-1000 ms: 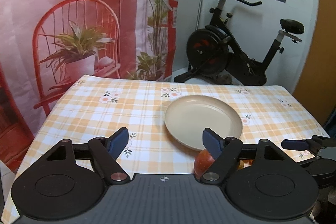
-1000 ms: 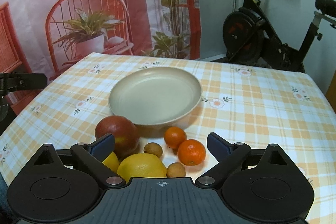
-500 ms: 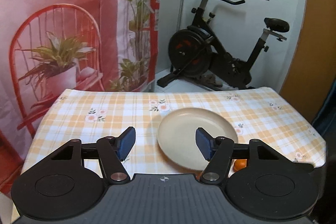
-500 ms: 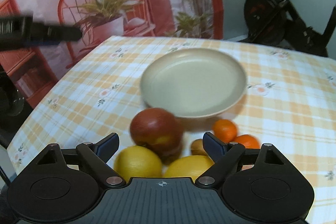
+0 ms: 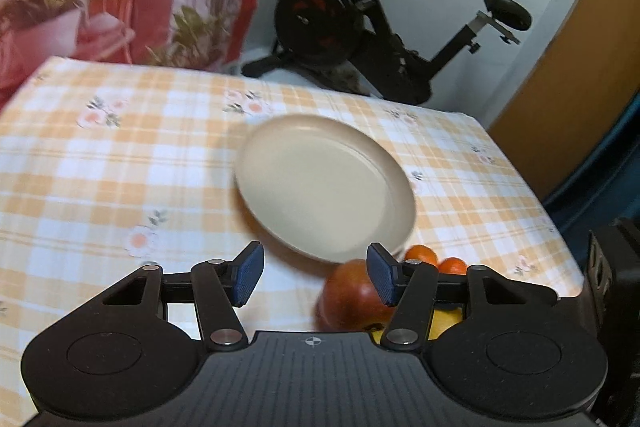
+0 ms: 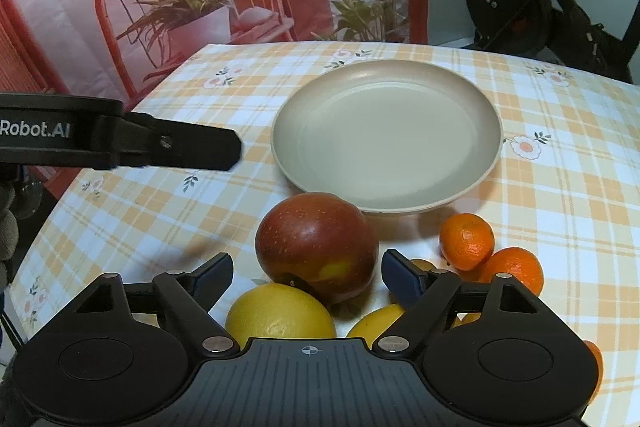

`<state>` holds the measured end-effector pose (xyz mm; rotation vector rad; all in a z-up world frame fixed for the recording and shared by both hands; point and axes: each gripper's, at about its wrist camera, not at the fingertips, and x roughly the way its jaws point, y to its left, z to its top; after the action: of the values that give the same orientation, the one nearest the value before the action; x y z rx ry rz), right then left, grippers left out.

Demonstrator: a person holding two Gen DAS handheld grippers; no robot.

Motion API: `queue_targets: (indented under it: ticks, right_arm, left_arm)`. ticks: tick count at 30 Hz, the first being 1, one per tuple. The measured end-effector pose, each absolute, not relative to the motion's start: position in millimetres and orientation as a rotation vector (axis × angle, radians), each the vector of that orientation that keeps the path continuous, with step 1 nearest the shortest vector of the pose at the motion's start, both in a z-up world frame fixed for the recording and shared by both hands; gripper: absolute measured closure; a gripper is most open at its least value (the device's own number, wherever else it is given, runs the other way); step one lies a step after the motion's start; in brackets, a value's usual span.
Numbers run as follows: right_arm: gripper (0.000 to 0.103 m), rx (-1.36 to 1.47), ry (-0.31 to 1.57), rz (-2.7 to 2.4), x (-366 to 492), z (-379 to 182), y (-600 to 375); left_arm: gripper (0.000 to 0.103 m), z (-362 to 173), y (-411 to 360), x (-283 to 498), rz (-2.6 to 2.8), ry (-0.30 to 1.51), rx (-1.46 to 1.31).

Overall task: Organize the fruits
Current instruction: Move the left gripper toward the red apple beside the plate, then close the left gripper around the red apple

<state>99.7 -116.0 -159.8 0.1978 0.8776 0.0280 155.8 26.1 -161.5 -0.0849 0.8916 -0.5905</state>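
The right wrist view is showing the fruit pile most fully: one red apple (image 6: 316, 247) is lying just in front of the beige plate (image 6: 490, 163), with two yellow citrus fruits (image 6: 280, 315) nearer the camera and two mandarins (image 6: 466, 241) touching each other to its right. A small brown fruit is peeking out behind the right finger, too hidden to count surely. The left wrist view is blurring, showing only the apple (image 5: 352, 301), both mandarins (image 5: 420, 254) and a sliver of yellow, all on the checked desk (image 5: 120, 167). The plate is holding nothing.

The right gripper (image 6: 307, 273) is hovering with fingers spread, having just been closing, the apple beyond them untouched. The left gripper (image 5: 316, 274) is also spread, its fingers having just been narrowing, nothing between them. An exercise bike (image 5: 360, 15) is standing behind.
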Motion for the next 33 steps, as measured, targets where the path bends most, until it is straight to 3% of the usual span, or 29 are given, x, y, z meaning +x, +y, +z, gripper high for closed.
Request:
queue_targets:
  ticks: [4,10,21,23,25,33]
  right_arm:
    - [0.025,0.195,0.882,0.027,102,-161,-116]
    - [0.038,0.174,0.878,0.023,102,-161,-118]
    - [0.034,0.151,0.872,0.037,102,-164,-118]
    - [0.038,0.141,0.87,0.042,103,-164,-116]
    - [0.039,0.139,0.865,0.05,103,-164,-115]
    - [0.039,0.187,0.839,0.064,101,-160,-122]
  left_arm:
    - [0.044,-170,20,161,-0.636,0.928,-0.111]
    - [0.047,-184,17,171,-0.672,1.005,-0.19]
    - [0.05,-200,14,176,-0.687,1.065,-0.231]
    - [0.05,-202,12,176,-0.694,1.07,-0.234]
    - [0.055,-203,11,175,-0.701,1.073,-0.238]
    - [0.056,-195,11,174,-0.707,1.047,-0.236]
